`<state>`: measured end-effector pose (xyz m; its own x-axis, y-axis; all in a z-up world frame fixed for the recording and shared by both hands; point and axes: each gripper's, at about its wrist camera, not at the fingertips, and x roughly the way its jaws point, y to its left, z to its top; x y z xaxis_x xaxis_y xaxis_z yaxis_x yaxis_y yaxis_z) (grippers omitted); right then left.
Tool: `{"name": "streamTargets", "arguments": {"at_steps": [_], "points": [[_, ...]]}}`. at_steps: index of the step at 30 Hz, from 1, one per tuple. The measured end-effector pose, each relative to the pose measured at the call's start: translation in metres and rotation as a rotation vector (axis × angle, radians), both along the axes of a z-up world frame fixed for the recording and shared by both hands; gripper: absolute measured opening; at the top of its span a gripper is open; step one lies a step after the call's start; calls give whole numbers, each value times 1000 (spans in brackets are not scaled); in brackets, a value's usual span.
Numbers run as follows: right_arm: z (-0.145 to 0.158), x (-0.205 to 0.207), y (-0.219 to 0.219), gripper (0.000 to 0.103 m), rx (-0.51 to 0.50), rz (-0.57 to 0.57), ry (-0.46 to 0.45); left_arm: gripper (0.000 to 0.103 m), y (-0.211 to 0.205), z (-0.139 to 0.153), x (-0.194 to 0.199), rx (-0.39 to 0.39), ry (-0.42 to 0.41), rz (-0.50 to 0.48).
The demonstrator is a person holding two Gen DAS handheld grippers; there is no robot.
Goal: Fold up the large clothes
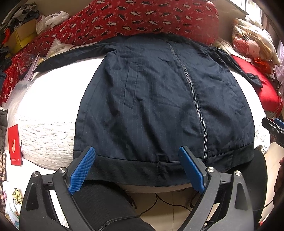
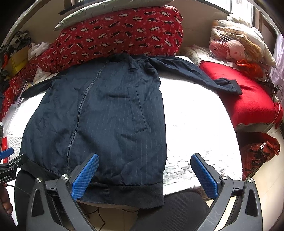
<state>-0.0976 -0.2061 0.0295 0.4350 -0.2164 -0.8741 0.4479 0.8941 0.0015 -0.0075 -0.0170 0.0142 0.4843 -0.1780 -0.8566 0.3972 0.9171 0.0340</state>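
While both claws gape empty, jacket [image 1: 159, 99] lies flat on white bed [image 1: 49, 99].
Left claw [image 1: 137, 170], right claw [image 2: 145, 176] near hem; red pillow [image 2: 120, 30] far.

- Daylight enters from a window [image 1: 252, 7] at upper right in both wrist views.
- White bedding [image 2: 195, 110] is overexposed; its quilted texture washes out to glare in the middle.
- Dark jacket [image 1: 150, 99] is evenly lit, pinstripes legible.
- Strong fisheye bending and black vignette at the corners.
- Focus sharp throughout; no motion blur.

Red print pillow [image 2: 120, 32] behind, red blanket [image 2: 245, 99] rt.
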Motion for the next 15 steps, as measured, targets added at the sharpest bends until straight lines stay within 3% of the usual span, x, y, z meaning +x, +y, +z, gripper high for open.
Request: {"name": "streamTargets", "arguments": {"at_steps": [7, 10, 15], "points": [[-7, -2, -11, 103, 36, -40, 10, 95, 12, -4, 7, 9, 13, 28], [-11, -2, -15, 103, 36, -56, 22, 95, 23, -8, 18, -14, 60, 52], [-24, -5, -27, 103, 50, -87, 53, 95, 62, -18, 47, -30, 114, 190]]}}
